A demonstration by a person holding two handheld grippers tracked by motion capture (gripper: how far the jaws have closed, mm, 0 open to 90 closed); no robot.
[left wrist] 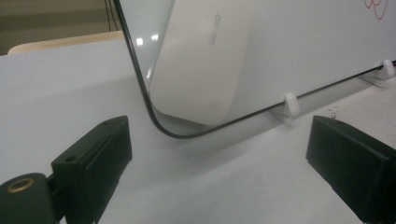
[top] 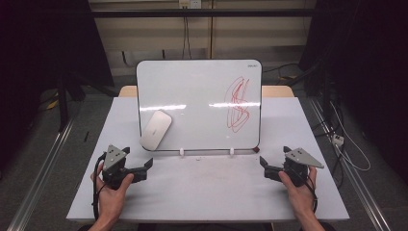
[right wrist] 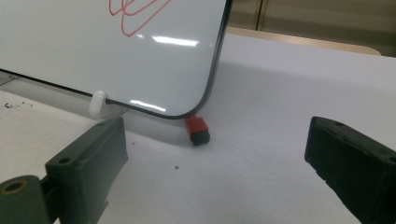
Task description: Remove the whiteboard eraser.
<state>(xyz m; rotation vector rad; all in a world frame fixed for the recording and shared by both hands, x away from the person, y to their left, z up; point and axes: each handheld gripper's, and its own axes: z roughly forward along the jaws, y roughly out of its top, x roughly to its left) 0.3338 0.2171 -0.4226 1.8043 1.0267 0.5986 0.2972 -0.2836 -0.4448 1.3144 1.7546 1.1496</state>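
Whiteboard (top: 192, 91) propped upright and tilted back on two small white clips (top: 182, 152), mid-counter. Red scribble (top: 238, 103) on its right half. White oval eraser (top: 155, 129) stuck to the board's lower-left corner, tilted. Small red-and-black marker end (right wrist: 197, 129) pokes out from behind the board's lower-right corner, on the counter (top: 207, 192).

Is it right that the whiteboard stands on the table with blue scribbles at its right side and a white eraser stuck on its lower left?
Not quite: the scribbles are red, not blue, as the high view shows. The rest holds: the whiteboard stands on the table, and the white eraser sits on its lower left.
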